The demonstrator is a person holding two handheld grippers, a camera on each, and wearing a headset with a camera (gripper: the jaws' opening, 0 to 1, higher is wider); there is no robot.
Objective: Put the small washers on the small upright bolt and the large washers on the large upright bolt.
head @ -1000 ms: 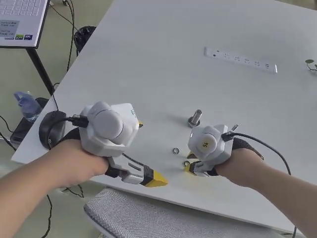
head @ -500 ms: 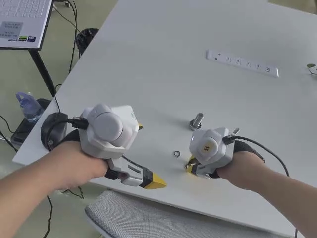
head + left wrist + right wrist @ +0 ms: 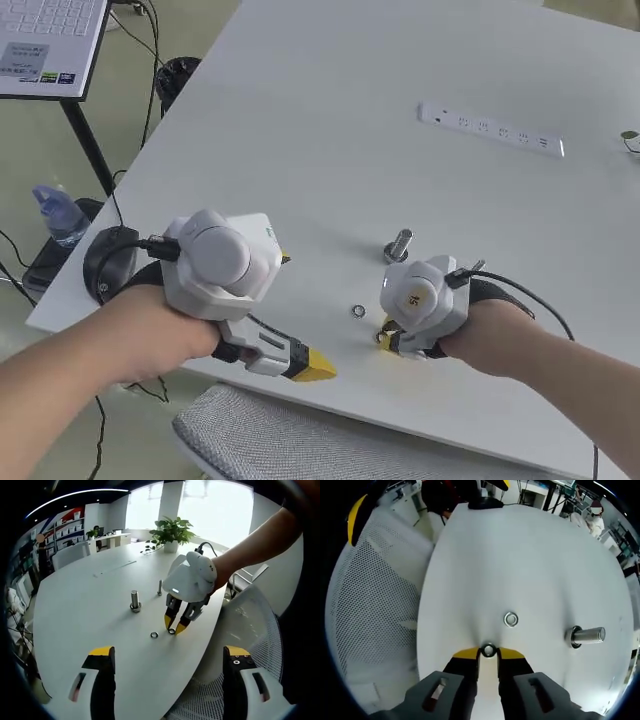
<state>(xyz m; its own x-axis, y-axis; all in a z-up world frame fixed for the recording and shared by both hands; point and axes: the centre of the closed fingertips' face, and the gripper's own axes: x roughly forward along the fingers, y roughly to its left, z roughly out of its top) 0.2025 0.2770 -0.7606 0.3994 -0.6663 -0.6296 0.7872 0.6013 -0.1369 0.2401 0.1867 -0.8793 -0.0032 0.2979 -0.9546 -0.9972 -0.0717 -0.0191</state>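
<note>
Washer (image 3: 488, 650) sits pinched between the right gripper's (image 3: 488, 654) yellow-tipped jaws.

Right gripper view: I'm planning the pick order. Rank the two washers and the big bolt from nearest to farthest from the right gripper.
1. gripped washer: between the tips of the right gripper.
2. loose washer: just ahead on the table, slightly to the right.
3. big bolt: farther off, at the right side of the view.
</note>
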